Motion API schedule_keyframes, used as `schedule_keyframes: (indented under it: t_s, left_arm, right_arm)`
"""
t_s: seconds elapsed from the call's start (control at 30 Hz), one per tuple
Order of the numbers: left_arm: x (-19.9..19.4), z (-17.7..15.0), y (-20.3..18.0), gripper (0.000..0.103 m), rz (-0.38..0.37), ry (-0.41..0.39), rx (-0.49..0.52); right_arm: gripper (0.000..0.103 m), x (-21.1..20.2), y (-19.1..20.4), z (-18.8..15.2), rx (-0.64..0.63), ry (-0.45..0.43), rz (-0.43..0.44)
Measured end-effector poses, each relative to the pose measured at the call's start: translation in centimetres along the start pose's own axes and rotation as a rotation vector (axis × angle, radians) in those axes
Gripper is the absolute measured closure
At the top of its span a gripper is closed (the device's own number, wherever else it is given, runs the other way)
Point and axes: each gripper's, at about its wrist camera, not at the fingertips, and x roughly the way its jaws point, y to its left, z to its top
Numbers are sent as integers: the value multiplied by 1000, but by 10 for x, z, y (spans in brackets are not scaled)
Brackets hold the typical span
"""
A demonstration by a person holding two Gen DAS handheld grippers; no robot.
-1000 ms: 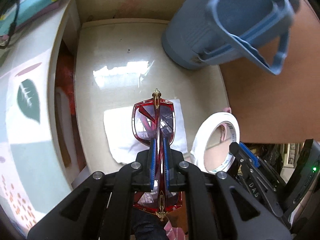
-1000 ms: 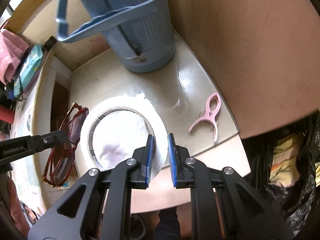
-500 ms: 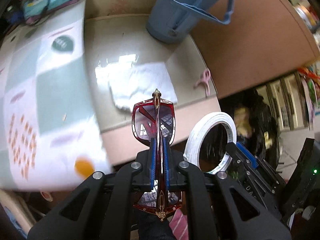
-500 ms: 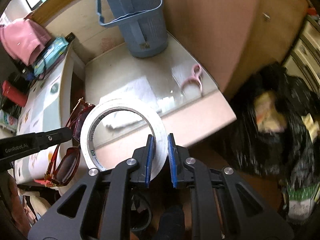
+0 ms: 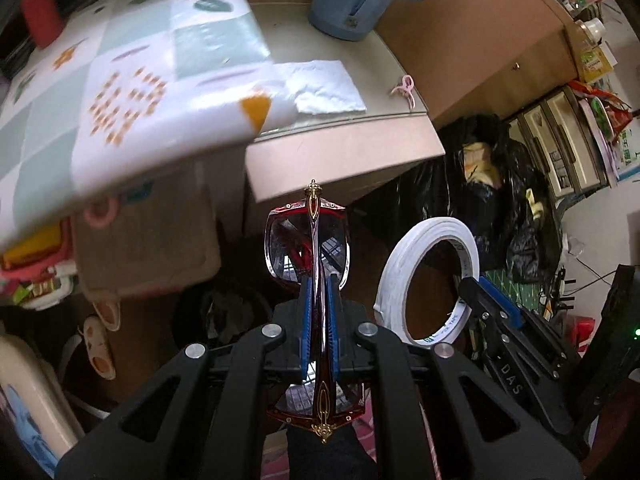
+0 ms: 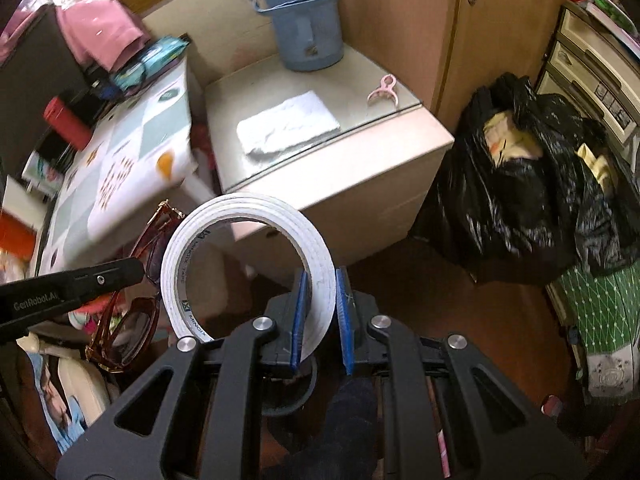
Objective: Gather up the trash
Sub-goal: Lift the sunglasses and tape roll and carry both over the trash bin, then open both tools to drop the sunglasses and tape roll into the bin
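Note:
My left gripper (image 5: 318, 284) is shut on a pair of red sunglasses (image 5: 307, 240) with gold trim, held in the air in front of the cabinet. The sunglasses also show in the right wrist view (image 6: 132, 300). My right gripper (image 6: 320, 280) is shut on a white tape roll (image 6: 248, 264), held upright beside the sunglasses; the roll also shows in the left wrist view (image 5: 428, 280). A white paper towel (image 6: 286, 126) and a pink clip (image 6: 384, 90) lie on the beige cabinet top (image 6: 360, 120). A black trash bag (image 6: 520, 200) stands open on the floor at the right.
A blue basket (image 6: 304, 16) stands at the back of the cabinet. A table with a patterned cloth (image 6: 120, 160) is at the left, with a red can (image 6: 66, 122) and pink cloth (image 6: 100, 32) behind. A tall wooden cupboard (image 6: 480, 40) and drawers (image 6: 592, 80) are at the right.
Both grippers have pulled back and up from the cabinet top, carrying the sunglasses and the tape roll. The cabinet, paper towel and clip are now farther away, and the trash bag has come into view.

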Motion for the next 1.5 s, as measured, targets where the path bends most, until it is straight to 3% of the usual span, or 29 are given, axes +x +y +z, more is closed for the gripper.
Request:
schedule_keyframes:
  t_s: [0.37, 0.6, 0.97, 1.33, 1.43, 1.5]
  left_arm:
    - [-18, -85, 51, 96, 28, 12, -77]
    - [-4, -121, 84, 96, 57, 46, -155]
    - [64, -168, 141, 96, 109, 117, -256]
    - [151, -174, 189, 96, 141, 163, -277]
    - [170, -171, 197, 96, 140, 169, -273]
    - [179, -170, 201, 95, 141, 170, -271]
  right_arm:
    - [88, -13, 43, -63, -88, 47, 24]
    - [88, 9, 66, -89, -170, 116, 54]
    - [88, 100, 91, -144, -302, 261, 71]
    - [87, 203, 108, -175, -378, 336, 80]
    - [85, 221, 110, -179, -386, 346, 83]
    - [71, 231, 110, -181, -393, 349, 85]
